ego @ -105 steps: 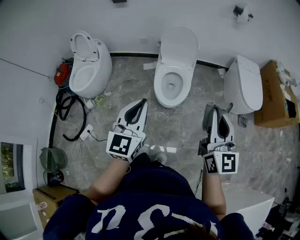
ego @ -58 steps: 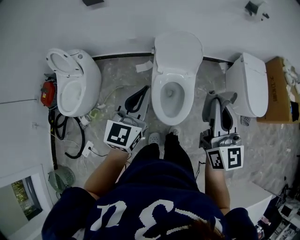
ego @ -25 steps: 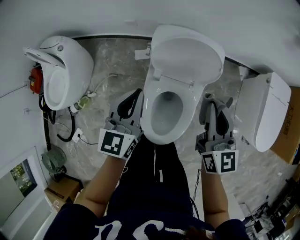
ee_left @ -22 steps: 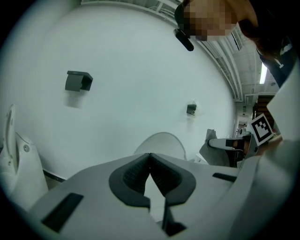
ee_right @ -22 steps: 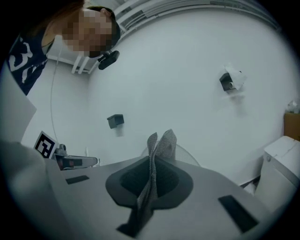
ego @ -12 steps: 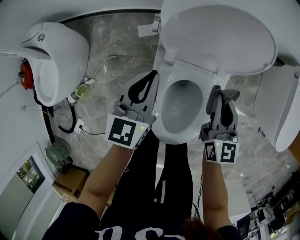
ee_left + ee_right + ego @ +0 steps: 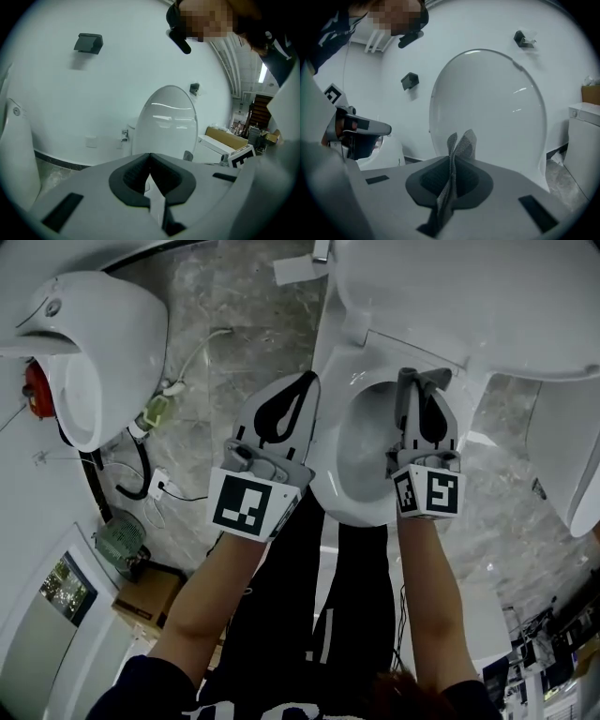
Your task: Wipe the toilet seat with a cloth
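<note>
Right gripper (image 7: pixel 424 381) pinched tight on thin grey mesh cloth (image 7: pixel 457 145). White oval plastic toilet seat (image 7: pixel 325 470) just below it, maybe not touching yet. Left gripper (image 7: pixel 307 382) closed, empty. Wiping all left to do.

The toilet seat (image 7: pixel 349 507) and its lid (image 7: pixel 487 108) are both smooth glossy white, and light streaks bounce right off the lid. The cloth (image 7: pixel 461 143) is grey woven fabric with a fine mesh-like texture, kinda rough looking. The left gripper (image 7: pixel 302 385) and right gripper (image 7: pixel 424 390) are matt grey plastic with darker ribbed pads (image 7: pixel 433 180) inside. The floor (image 7: pixel 234 324) looks like polished grey marbled stone. The wall (image 7: pixel 93 93) is plain and smooth, and the box (image 7: pixel 225 137) is brown cardboard.
</note>
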A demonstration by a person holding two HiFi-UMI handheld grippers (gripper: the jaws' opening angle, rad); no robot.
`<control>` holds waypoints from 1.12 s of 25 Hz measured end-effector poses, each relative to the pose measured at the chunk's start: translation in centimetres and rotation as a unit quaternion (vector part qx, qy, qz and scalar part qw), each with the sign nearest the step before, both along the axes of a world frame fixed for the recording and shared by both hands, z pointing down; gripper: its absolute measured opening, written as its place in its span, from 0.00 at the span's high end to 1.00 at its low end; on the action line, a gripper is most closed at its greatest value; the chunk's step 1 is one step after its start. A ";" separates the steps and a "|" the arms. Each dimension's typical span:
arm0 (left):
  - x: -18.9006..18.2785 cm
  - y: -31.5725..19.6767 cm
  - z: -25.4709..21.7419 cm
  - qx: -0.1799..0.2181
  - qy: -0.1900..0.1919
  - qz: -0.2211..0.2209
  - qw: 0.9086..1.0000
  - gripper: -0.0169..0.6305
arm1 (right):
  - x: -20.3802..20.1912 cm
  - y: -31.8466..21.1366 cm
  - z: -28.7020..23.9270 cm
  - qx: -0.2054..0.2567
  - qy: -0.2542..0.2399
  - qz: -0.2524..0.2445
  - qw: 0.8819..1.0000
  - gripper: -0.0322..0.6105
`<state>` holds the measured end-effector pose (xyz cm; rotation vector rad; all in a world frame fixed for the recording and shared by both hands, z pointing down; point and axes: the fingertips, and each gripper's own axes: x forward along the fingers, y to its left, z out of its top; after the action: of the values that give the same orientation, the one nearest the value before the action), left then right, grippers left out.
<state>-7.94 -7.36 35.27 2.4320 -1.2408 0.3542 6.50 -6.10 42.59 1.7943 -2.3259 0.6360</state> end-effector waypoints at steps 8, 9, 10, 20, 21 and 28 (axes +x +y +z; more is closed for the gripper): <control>-0.8 0.5 0.8 -0.012 0.004 0.000 1.000 0.96 | -3.0 -2.1 3.9 -0.022 0.004 0.006 1.000 0.91; -0.9 0.6 0.9 -0.013 0.004 0.000 1.000 0.96 | -3.2 -2.4 4.1 -0.022 0.002 0.007 1.000 0.91; -0.9 0.7 1.0 -0.014 0.004 0.000 1.000 0.96 | -3.4 -2.8 4.3 -0.022 0.002 0.007 1.000 0.91; -1.4 0.8 1.4 -0.023 0.010 -0.004 1.000 0.96 | -5.3 -5.2 4.6 -0.008 0.026 -0.018 0.999 0.91; -1.3 0.8 1.4 -0.023 0.011 -0.005 1.000 0.96 | -5.4 -5.2 5.0 -0.013 0.029 -0.020 0.999 0.91; -1.0 1.1 1.4 -0.028 0.021 -0.006 0.999 0.96 | -5.9 -4.5 7.7 -0.055 0.064 -0.041 0.996 0.87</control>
<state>-8.95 -6.26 36.67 2.3714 -1.2115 0.3297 0.56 -10.65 50.33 1.6324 -2.2228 0.6065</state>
